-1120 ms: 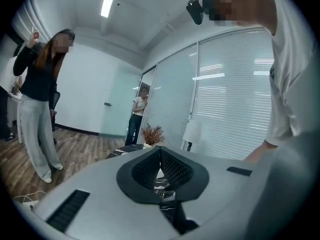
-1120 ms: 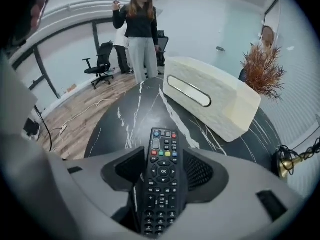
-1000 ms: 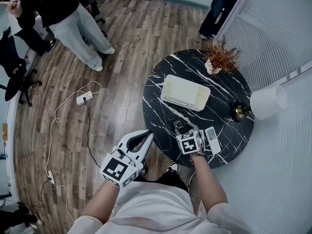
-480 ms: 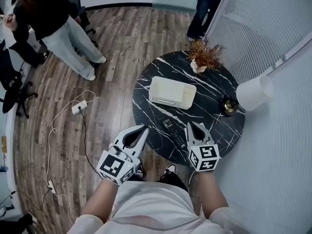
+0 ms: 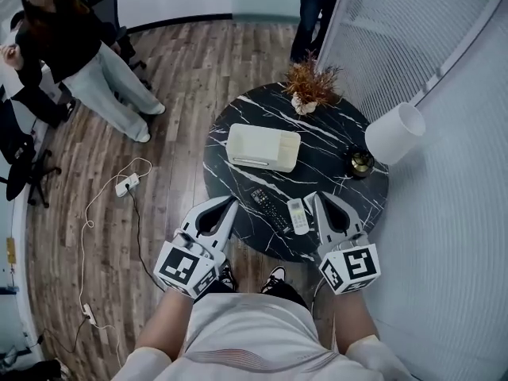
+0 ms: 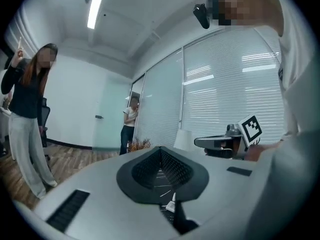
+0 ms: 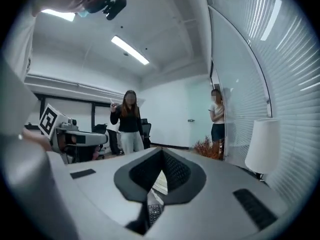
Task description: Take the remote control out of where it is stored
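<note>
A black remote control (image 5: 270,209) lies on the round black marble table (image 5: 333,182), near its front edge. A white remote (image 5: 298,216) lies right beside it. Behind them stands a cream box (image 5: 263,148). My right gripper (image 5: 317,199) hovers at the table's front edge, just right of the white remote, shut and empty. My left gripper (image 5: 231,202) hangs shut and empty off the table's left front. In the right gripper view the jaws (image 7: 161,150) meet, with the black remote's keys (image 7: 154,213) showing below them. The left gripper (image 6: 160,149) is shut too.
A dried plant (image 5: 311,86) stands at the table's back, with a white lamp (image 5: 394,133) and a small brass object (image 5: 361,162) at its right. A blind-covered wall runs close on the right. A power strip with cable (image 5: 127,185) lies on the wooden floor. Two people (image 5: 79,62) stand farther back.
My right gripper has pulled back from the black remote to the table's front edge and shut empty. The left gripper has stayed shut.
</note>
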Demonstrator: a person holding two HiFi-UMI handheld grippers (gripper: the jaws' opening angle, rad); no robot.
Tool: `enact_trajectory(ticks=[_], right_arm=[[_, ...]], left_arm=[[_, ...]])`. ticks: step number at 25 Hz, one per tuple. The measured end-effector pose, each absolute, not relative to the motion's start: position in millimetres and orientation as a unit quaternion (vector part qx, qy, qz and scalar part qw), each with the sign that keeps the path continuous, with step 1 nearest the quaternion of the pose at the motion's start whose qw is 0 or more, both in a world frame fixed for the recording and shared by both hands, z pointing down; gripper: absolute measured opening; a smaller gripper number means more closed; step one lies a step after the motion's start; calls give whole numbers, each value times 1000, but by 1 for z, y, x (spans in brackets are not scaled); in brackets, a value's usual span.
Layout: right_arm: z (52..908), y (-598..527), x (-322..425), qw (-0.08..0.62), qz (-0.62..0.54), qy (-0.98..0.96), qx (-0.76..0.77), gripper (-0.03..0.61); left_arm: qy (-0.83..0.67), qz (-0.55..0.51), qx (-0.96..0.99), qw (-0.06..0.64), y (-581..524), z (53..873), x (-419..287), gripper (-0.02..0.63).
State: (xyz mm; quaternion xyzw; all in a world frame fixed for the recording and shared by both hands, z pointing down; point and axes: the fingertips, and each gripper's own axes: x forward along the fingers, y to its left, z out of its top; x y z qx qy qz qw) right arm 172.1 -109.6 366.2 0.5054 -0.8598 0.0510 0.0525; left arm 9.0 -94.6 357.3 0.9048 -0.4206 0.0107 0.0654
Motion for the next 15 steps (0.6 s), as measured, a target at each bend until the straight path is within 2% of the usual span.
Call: enact_trajectory(ticks=[15], right_arm=[[365,-93,196,60,46,-855,512,12]], left_arm=[[-428,9,902,55,-70,348,28,9]])
